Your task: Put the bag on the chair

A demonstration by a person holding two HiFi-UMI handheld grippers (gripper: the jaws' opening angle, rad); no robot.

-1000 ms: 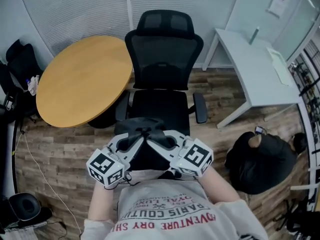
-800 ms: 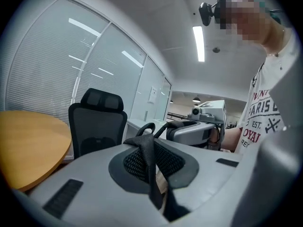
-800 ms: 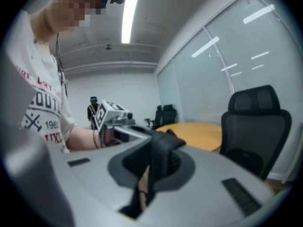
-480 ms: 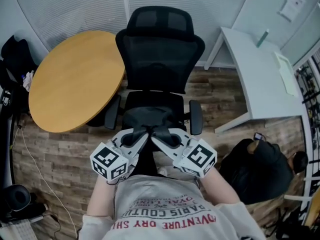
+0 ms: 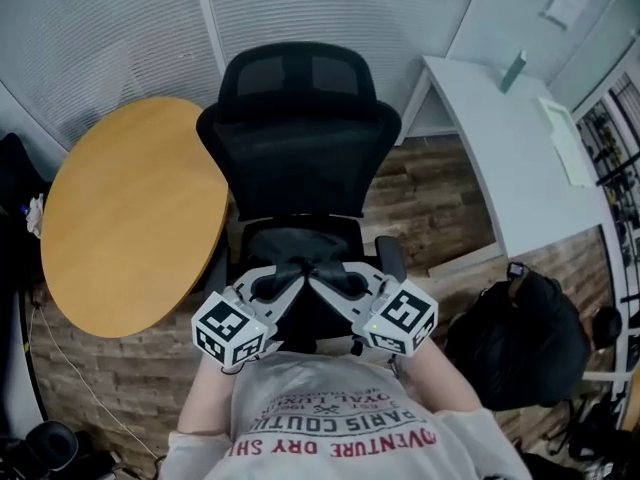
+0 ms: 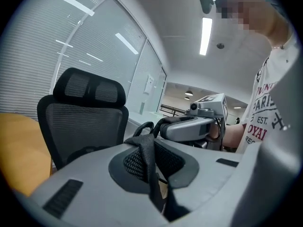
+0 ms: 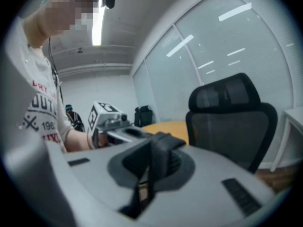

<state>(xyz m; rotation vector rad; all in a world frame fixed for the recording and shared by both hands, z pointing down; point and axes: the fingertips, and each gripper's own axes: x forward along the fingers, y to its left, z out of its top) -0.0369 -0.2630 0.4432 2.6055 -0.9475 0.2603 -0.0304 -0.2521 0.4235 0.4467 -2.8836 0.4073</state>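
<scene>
You are in an office. You can see 1 black mesh desk chair [image 5: 300, 138], 1 round wooden table [image 5: 130, 218] and 1 long white desk [image 5: 520, 158]. There are blinds [image 5: 120, 28] on the windows, glass walls [image 6: 142, 74] and a long ceiling light [image 6: 206, 34].

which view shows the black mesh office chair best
The head view: the black mesh office chair shows headrest, back, seat and armrests from above. Both gripper views catch only its headrest and mesh back.

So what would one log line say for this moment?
left gripper: shut on strap | right gripper: shut on strap | bag: hangs between them, near chair seat
</scene>
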